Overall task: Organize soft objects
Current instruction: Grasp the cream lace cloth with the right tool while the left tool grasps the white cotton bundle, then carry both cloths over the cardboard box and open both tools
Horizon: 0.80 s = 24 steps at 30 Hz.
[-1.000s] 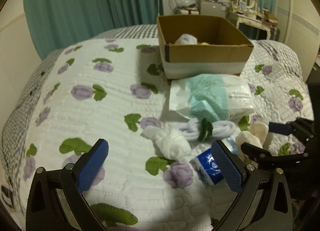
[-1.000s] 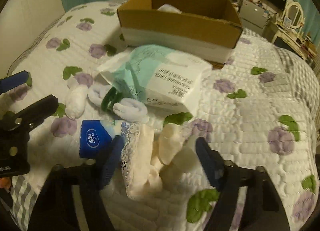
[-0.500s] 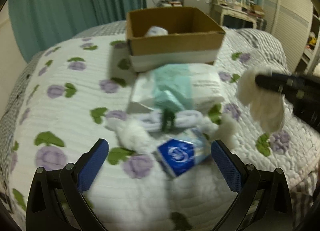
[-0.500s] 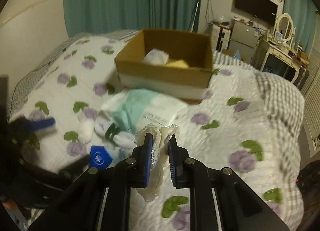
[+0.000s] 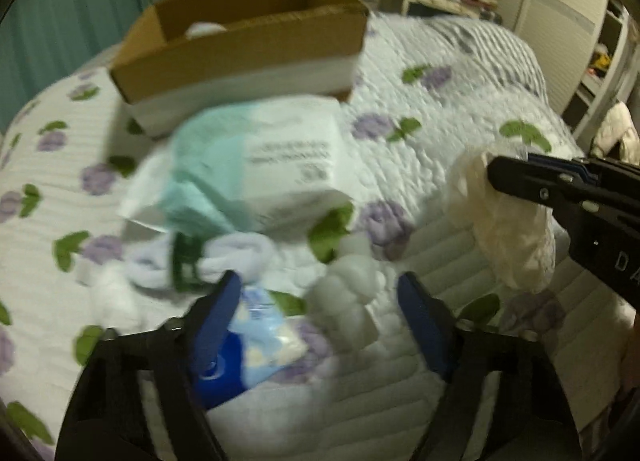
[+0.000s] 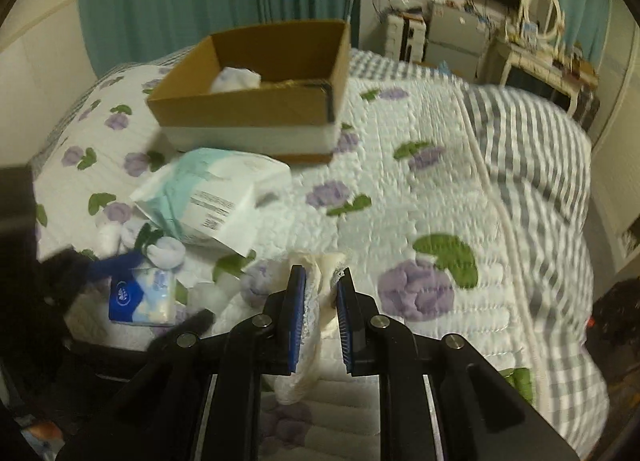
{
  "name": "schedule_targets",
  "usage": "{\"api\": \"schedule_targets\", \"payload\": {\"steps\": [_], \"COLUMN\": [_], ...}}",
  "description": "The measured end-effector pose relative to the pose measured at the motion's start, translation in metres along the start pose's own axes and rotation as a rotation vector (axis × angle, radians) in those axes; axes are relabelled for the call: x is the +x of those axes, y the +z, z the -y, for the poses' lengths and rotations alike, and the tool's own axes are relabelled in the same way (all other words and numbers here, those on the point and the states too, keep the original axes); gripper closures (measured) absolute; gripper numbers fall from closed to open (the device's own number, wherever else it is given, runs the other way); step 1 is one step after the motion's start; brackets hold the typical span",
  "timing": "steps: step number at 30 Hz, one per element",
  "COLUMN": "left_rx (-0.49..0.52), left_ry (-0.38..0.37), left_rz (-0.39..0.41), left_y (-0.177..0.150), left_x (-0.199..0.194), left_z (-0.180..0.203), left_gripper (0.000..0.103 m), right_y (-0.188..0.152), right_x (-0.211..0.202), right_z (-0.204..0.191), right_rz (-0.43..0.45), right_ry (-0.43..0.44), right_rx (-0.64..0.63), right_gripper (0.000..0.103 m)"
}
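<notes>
Left wrist: left gripper closing around white sock, pads not yet on it; tissue pack at left pad. Was fully open and farther left a second ago. Box far, wipes pack between.

Right wrist: right gripper clamped on cream sock, lifted off quilt; a second ago open around it on the bed. Step: carry to box. Next: move far-left over rim, release.
</notes>
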State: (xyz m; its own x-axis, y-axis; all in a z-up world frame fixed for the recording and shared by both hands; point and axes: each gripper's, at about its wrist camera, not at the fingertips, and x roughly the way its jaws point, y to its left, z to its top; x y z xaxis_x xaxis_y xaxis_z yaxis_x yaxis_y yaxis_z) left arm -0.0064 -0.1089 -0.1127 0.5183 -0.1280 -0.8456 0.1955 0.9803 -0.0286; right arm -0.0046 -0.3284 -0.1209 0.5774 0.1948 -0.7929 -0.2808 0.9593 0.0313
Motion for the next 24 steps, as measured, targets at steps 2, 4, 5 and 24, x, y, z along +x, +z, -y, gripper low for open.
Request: {"api": "schedule_targets", "payload": {"steps": [2, 4, 5, 24], "left_rx": [0.009, 0.022, 0.025, -0.019], "left_ry": [-0.005, -0.006, -0.008, 0.035], "left_rz": [-0.018, -0.024, -0.029, 0.145], "left_y": [0.000, 0.000, 0.000, 0.024], "left_x": [0.008, 0.014, 0.016, -0.086], "left_z": [0.005, 0.009, 0.009, -0.007], "left_gripper": [0.041, 0.050, 0.059, 0.073], "right_y": [-0.001, -0.002, -0.002, 0.021], "right_x": [0.004, 0.008, 0.009, -0.061], "right_z": [0.004, 0.004, 0.003, -0.014], "right_rz": [-0.009, -0.013, -0.016, 0.140], "right_ry": [0.012, 0.021, 0.022, -0.012], "right_rx": [0.011, 0.010, 0.010, -0.032], "right_gripper": [0.088, 0.088, 0.088, 0.088]}}
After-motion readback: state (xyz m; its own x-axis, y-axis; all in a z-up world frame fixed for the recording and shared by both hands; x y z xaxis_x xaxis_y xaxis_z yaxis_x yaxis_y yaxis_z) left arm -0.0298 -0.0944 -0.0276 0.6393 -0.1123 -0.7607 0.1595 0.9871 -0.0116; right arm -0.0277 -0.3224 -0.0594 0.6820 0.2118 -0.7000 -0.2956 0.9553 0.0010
